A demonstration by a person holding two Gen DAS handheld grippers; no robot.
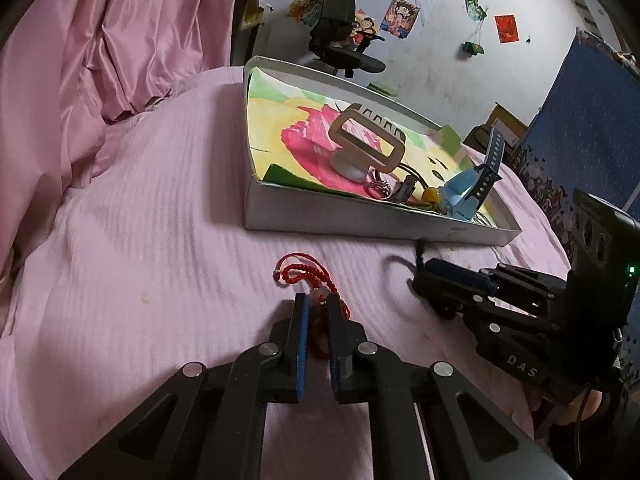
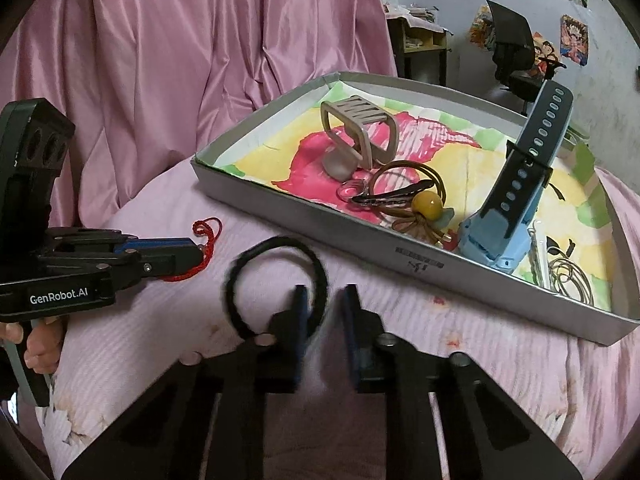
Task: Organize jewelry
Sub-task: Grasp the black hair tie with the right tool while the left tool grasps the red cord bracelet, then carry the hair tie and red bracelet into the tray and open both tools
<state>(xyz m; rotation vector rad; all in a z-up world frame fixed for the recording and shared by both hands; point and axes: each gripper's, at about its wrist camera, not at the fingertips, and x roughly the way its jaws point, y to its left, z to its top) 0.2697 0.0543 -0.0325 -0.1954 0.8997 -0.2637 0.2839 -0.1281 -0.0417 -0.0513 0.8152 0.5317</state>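
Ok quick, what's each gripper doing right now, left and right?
Left gripper: closed on the red braided cord lying on the pink bedspread.
Right gripper: open, holding nothing; one finger sits inside the black hair tie.

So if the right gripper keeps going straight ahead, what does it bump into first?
Probably the grey box. The right gripper points across bare pink bedspread toward the box's near wall. The black hair tie sits around its left finger, not in front. Depth is hard to judge.

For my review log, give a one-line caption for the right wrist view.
Right gripper open over a black hair tie on the pink bedspread, beside the jewelry tray.
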